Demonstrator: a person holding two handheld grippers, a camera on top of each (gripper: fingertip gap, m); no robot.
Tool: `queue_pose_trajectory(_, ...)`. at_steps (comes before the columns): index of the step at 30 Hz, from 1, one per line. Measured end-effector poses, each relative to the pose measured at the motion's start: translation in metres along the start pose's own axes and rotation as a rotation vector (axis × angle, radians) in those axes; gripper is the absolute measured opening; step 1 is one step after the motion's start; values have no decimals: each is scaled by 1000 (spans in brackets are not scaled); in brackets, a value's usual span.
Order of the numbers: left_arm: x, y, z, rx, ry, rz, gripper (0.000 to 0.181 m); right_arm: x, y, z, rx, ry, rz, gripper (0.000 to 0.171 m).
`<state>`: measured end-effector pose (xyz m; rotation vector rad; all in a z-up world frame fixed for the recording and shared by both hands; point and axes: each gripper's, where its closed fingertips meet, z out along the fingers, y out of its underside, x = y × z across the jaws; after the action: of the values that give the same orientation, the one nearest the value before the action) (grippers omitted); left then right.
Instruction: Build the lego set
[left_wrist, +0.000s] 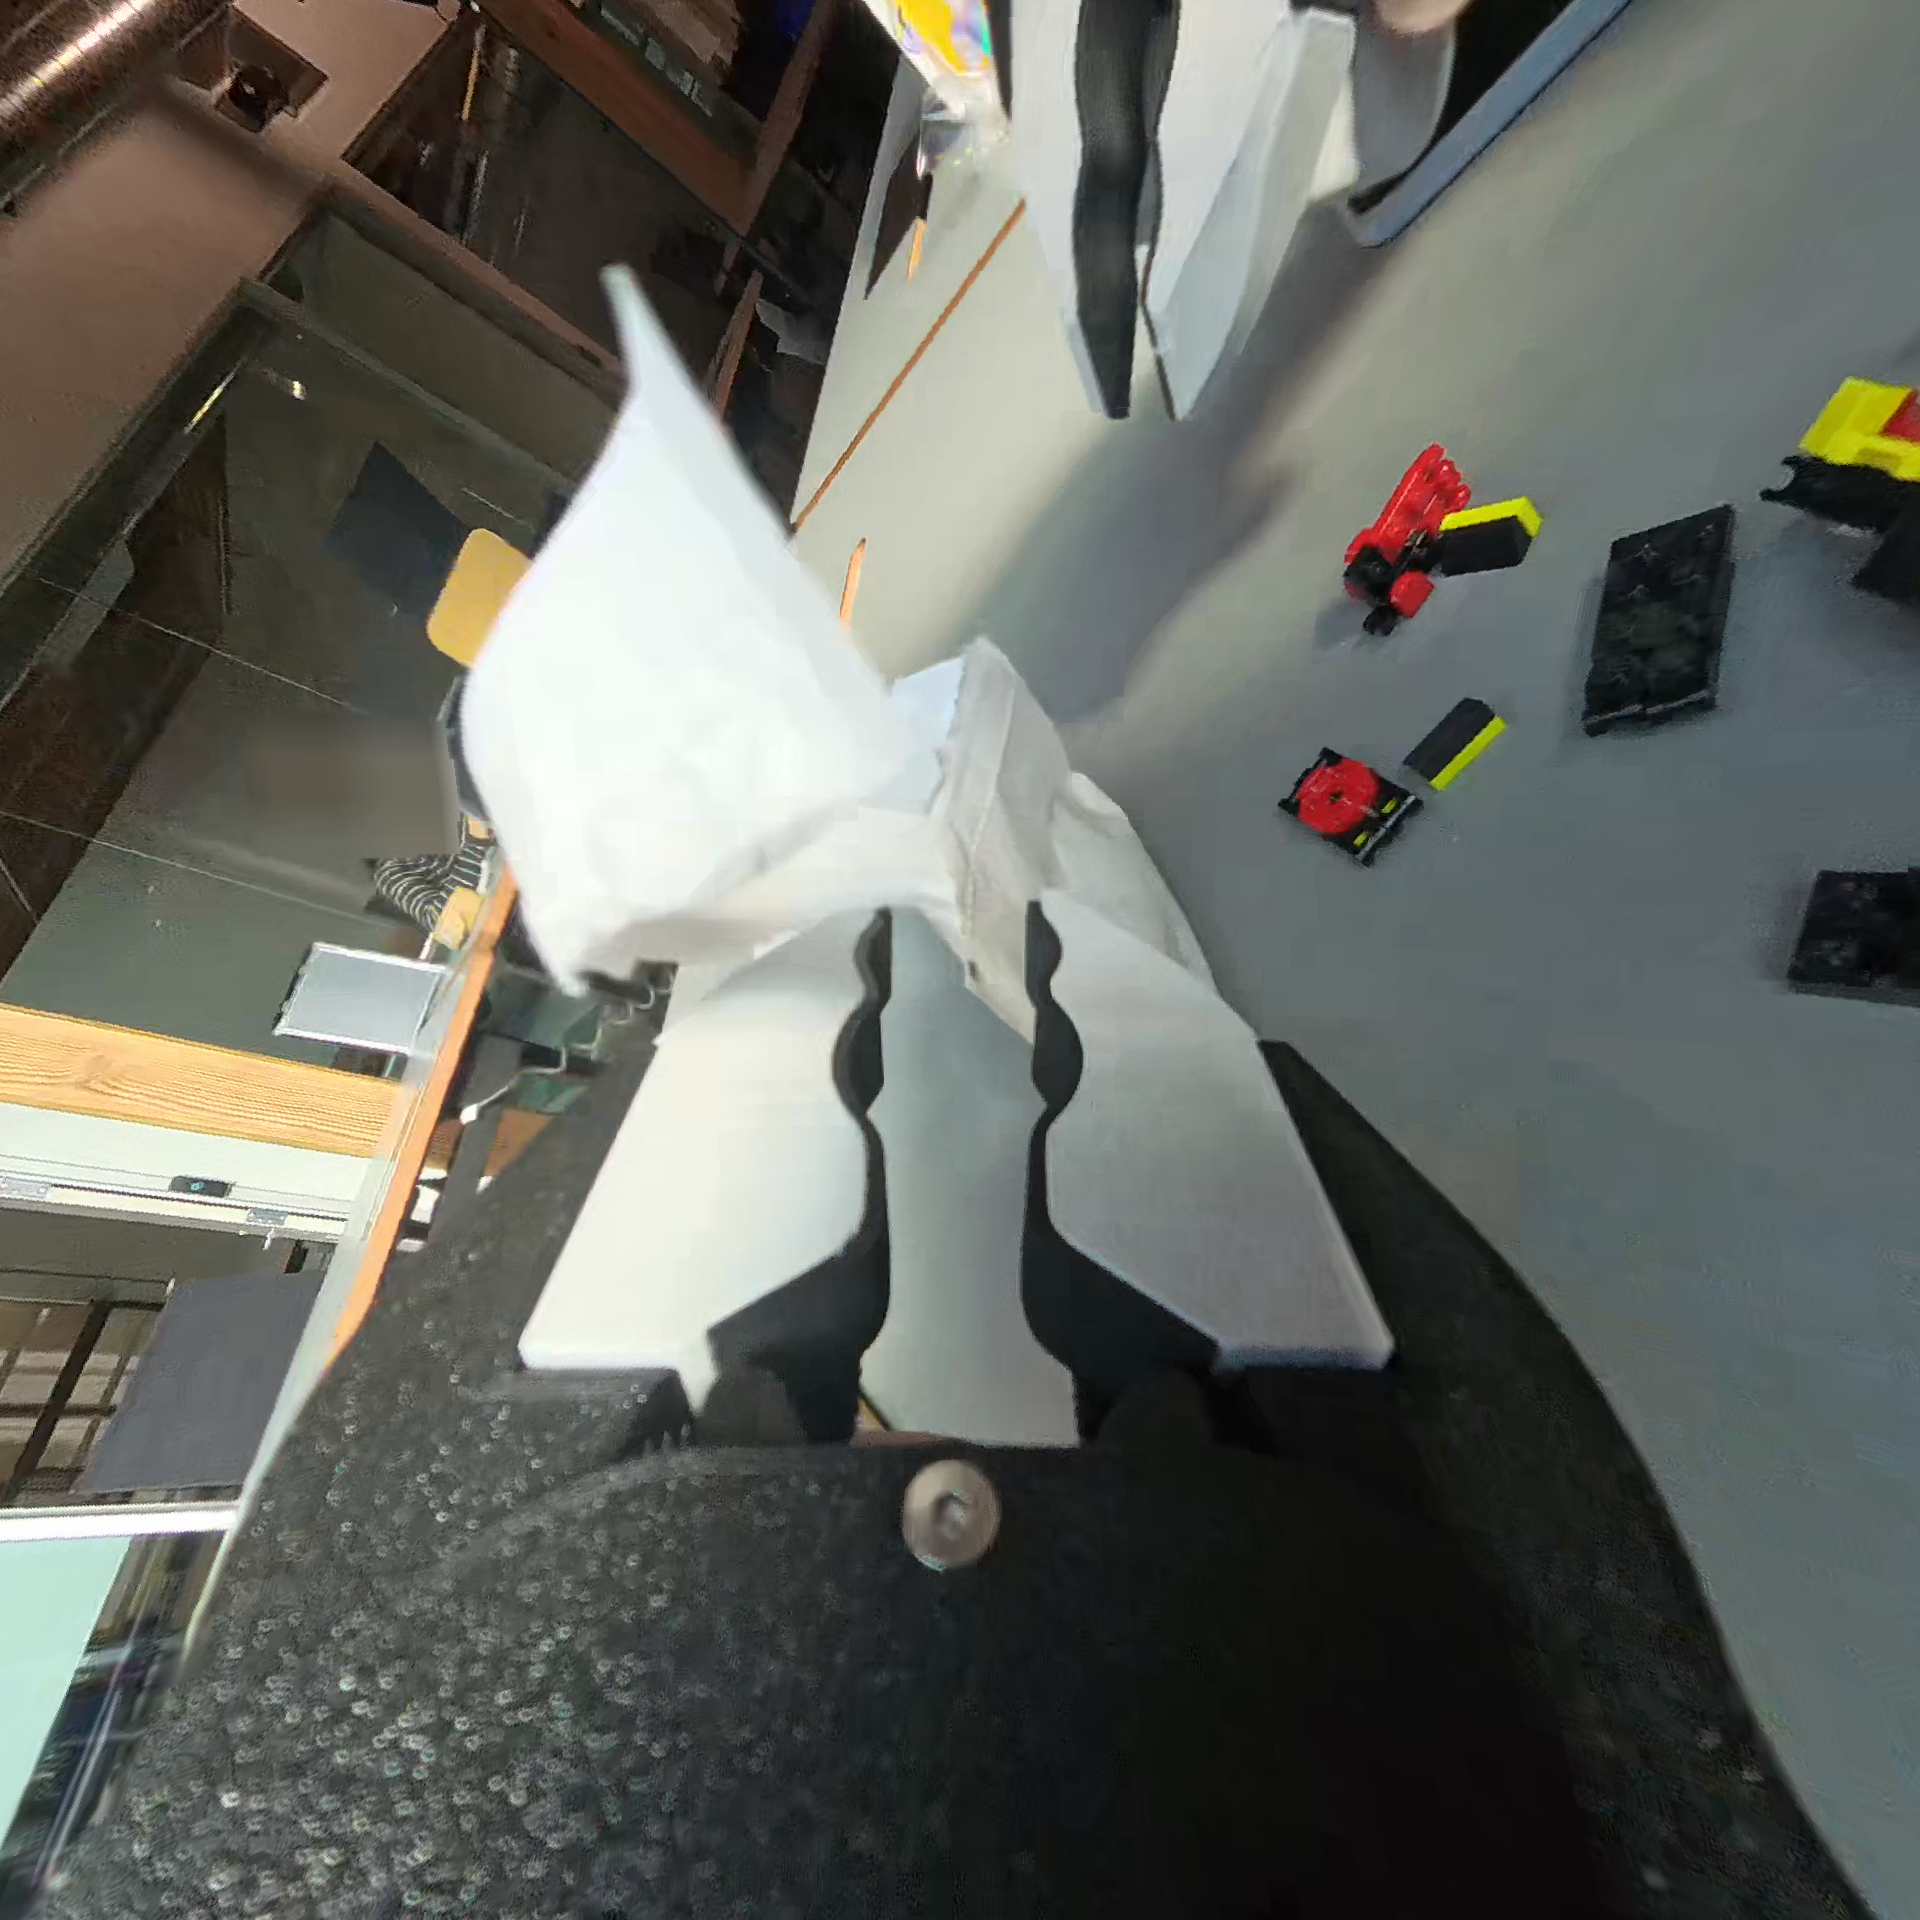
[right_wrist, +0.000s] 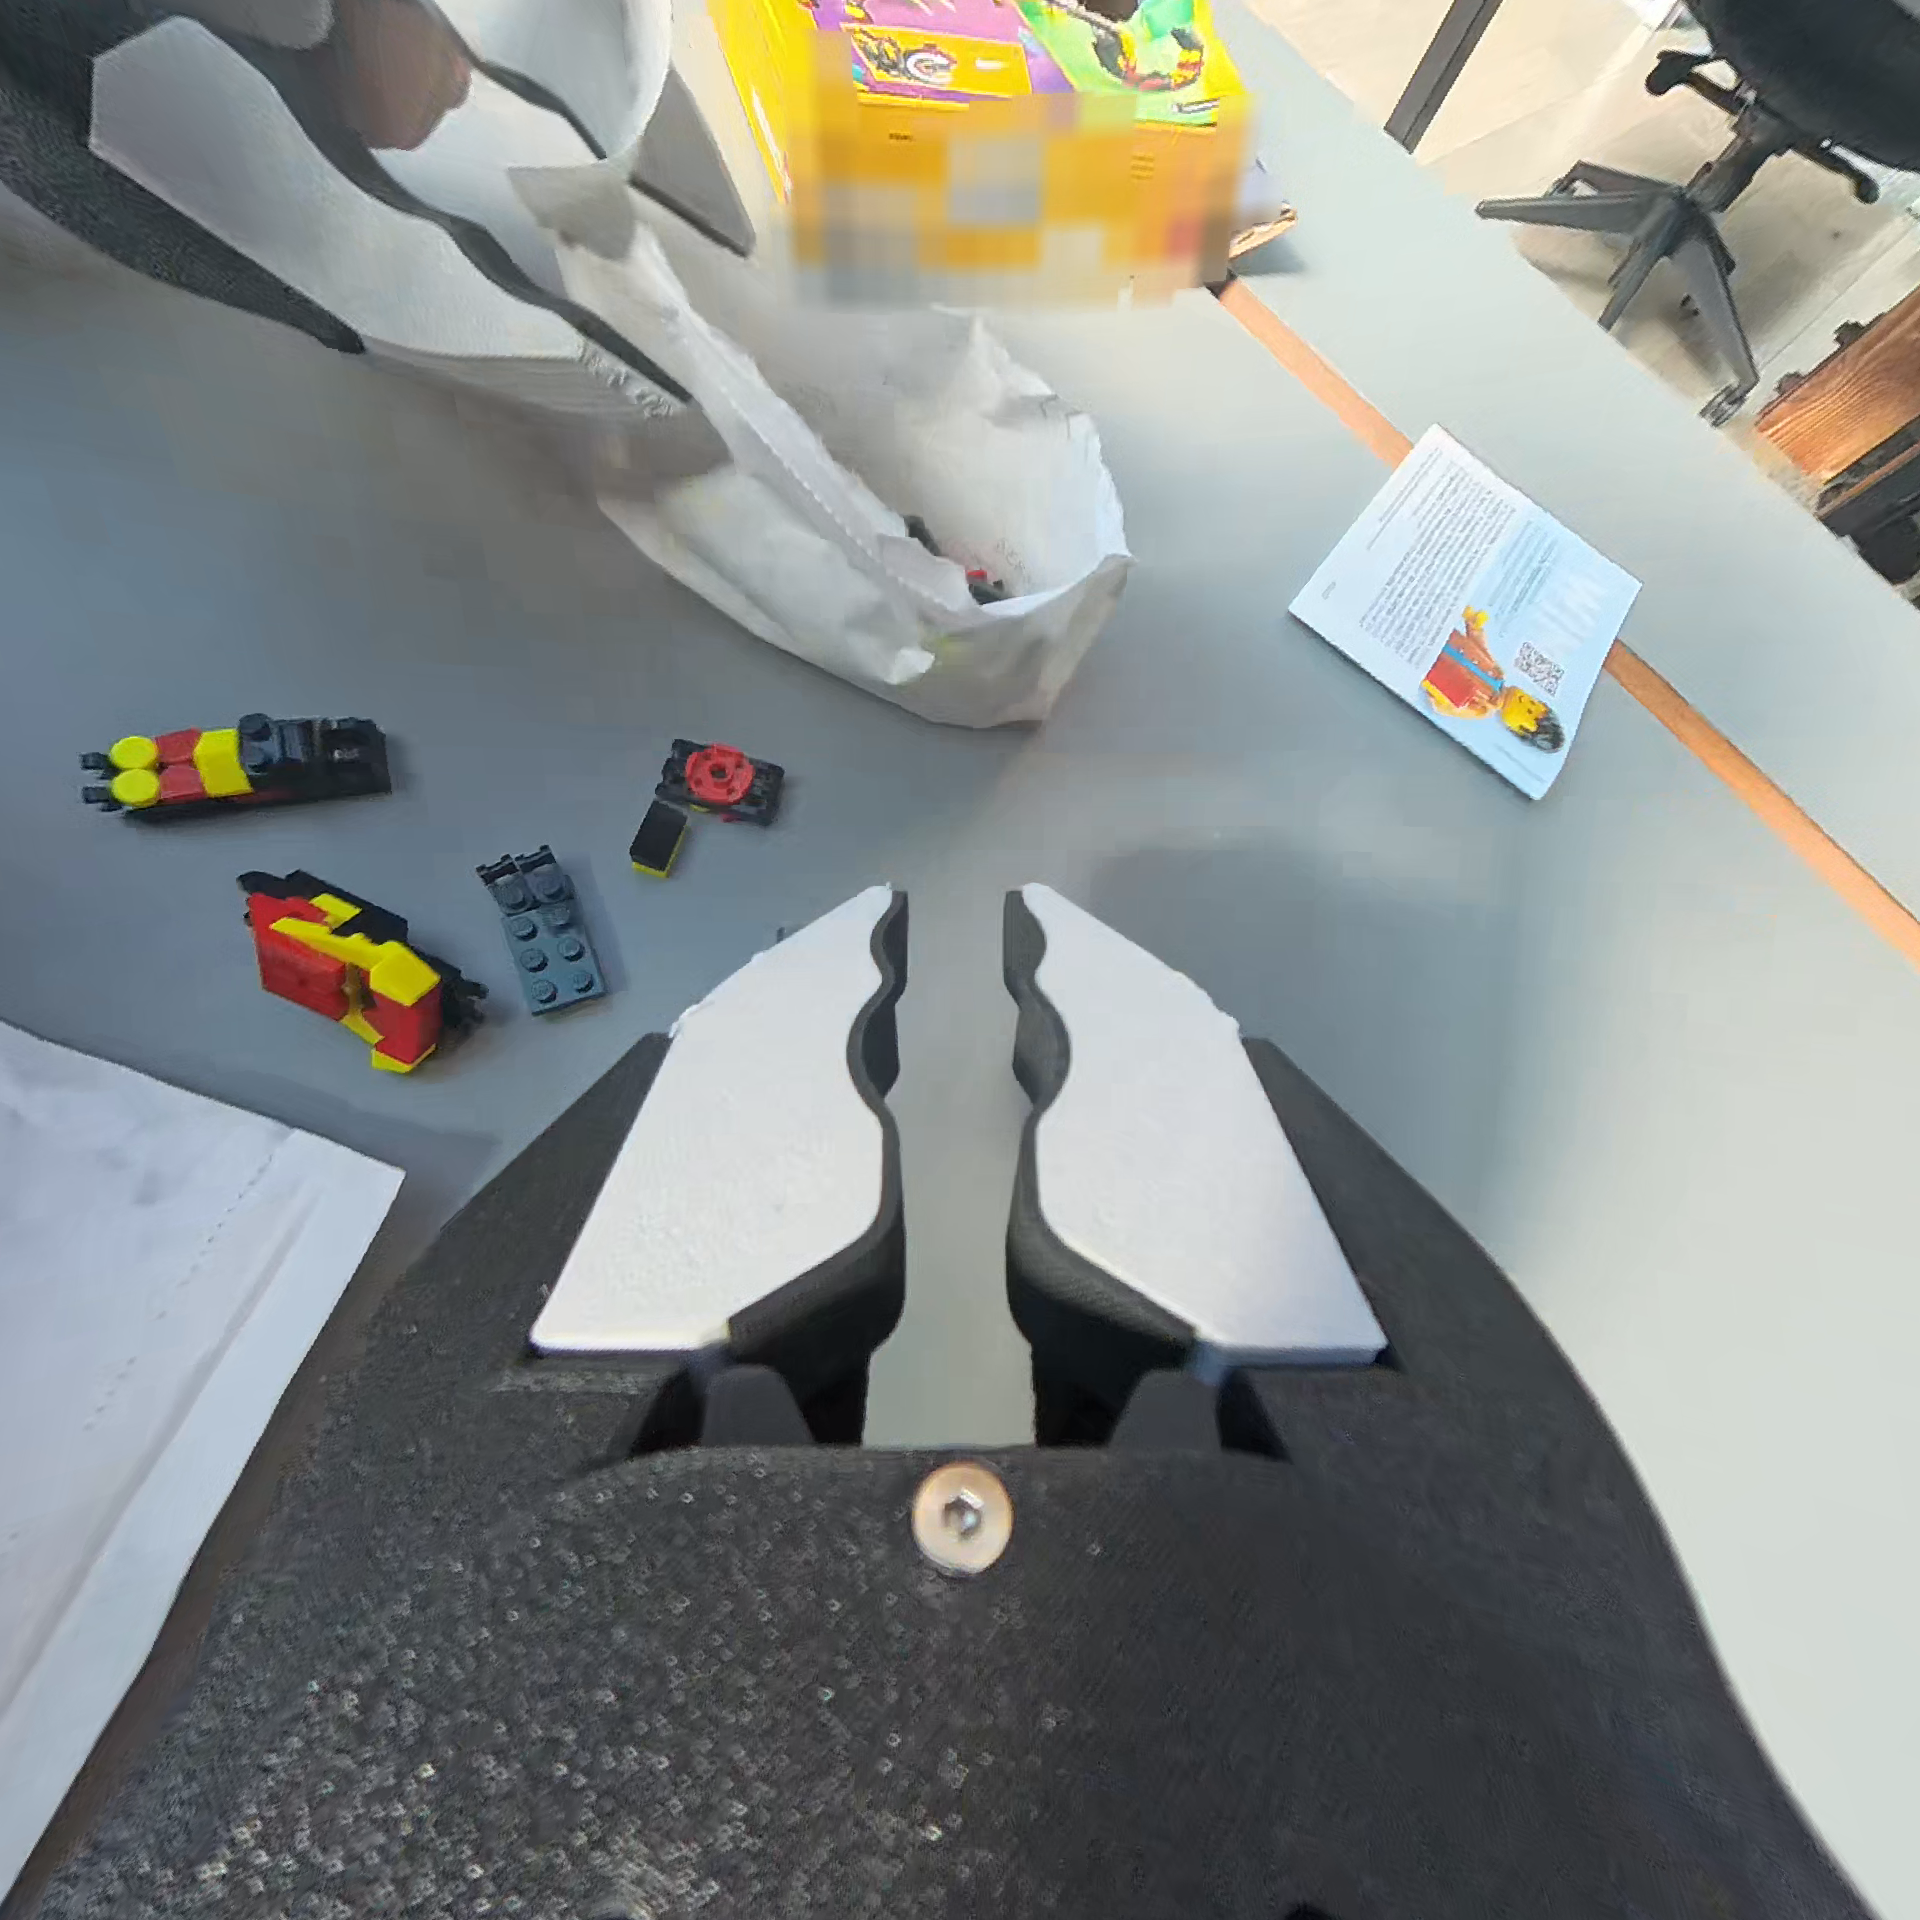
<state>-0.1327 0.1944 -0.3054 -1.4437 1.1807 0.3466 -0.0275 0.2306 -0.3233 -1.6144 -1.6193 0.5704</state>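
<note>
left tongs (left_wrist: 961, 935) pinching the top of a white paper bag (left_wrist: 675, 707), bag lifted off the grey desk (left_wrist: 1558, 1143), right tongs (right_wrist: 954, 904) narrowly open and gripping nothing, hovering over the desk, lego bits (right_wrist: 343, 966) around 10 o'clock, open bag at 12

Black office chair (right_wrist: 1704, 177) stands beyond the grey table (right_wrist: 1351, 935).

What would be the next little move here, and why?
Probably tip the white paper bag further so pieces spill onto the grey table. The left gripper pinches the bag's edge, its mouth shows loose bricks inside, and the right gripper hovers with nothing between its slightly parted jaws.
</note>
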Motion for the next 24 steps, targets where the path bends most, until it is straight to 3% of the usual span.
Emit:
queue_pose_trajectory(3,-3,-2,-17,-12,-32,-29,26,-28,16,-8,-42,-127,56,22)
queue_pose_trajectory(6,-9,2,-25,-39,-54,-98,25,-25,36,-9,-96,-29,39,26)
queue_pose_trajectory(11,-17,17,-11,-57,-7,-216,24,-25,35,-6,-73,25,115,22)
queue_pose_trajectory(15,-25,27,-6,-51,10,-339,23,-27,3,-11,13,34,117,22)
queue_pose_trajectory(24,-26,31,-47,-68,-39,-356,24,-49,13,-7,-66,-24,41,23)
